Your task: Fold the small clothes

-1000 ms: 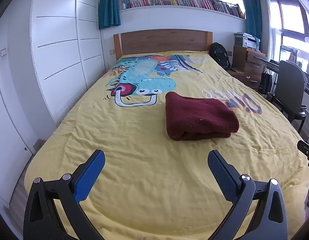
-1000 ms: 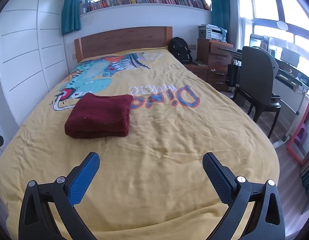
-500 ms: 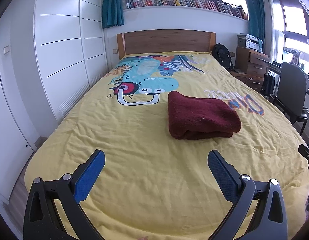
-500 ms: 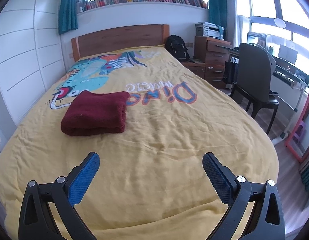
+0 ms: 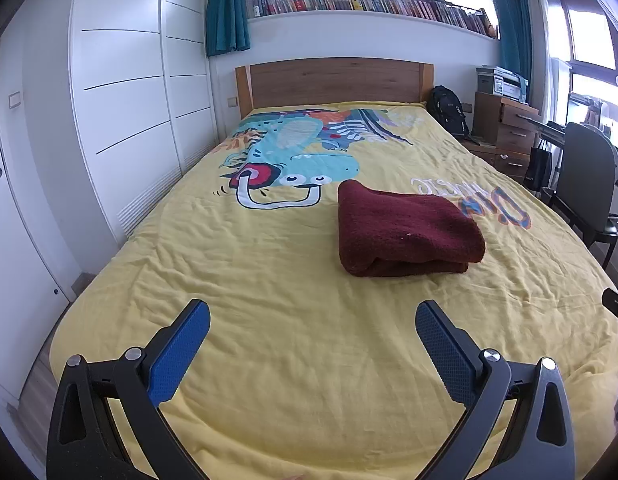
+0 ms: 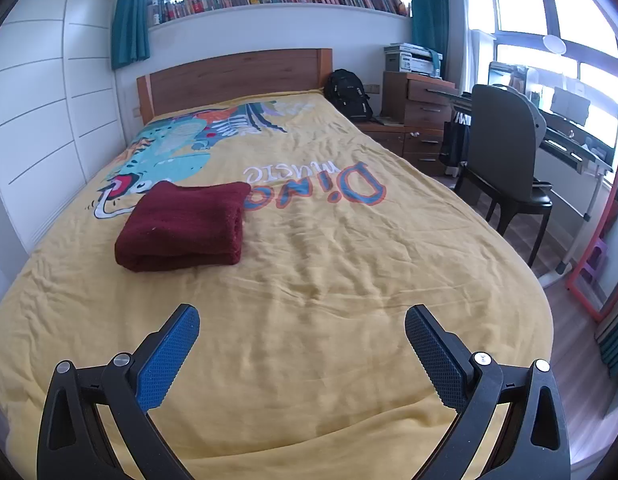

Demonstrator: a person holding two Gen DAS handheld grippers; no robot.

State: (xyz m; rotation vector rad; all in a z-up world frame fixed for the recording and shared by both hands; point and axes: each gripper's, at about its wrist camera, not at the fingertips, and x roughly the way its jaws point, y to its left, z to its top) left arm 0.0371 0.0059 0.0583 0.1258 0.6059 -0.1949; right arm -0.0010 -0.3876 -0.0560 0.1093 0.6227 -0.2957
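Note:
A dark red garment (image 5: 405,232) lies folded into a thick rectangle in the middle of the yellow bedspread (image 5: 269,280). It also shows in the right wrist view (image 6: 185,226), left of centre. My left gripper (image 5: 312,314) is open and empty, held above the foot of the bed, well short of the garment. My right gripper (image 6: 302,318) is open and empty too, over the foot of the bed, with the garment ahead and to its left.
White wardrobe doors (image 5: 121,120) line the bed's left side. A wooden headboard (image 5: 333,80) stands at the far end. A black backpack (image 6: 349,96), a wooden drawer unit (image 6: 421,116), a dark chair (image 6: 505,160) and a desk (image 6: 577,140) stand to the right.
Both grippers have drawn back and risen slightly from the bed, so the folded garment looks a little farther away. Both stayed open. The garment has not moved.

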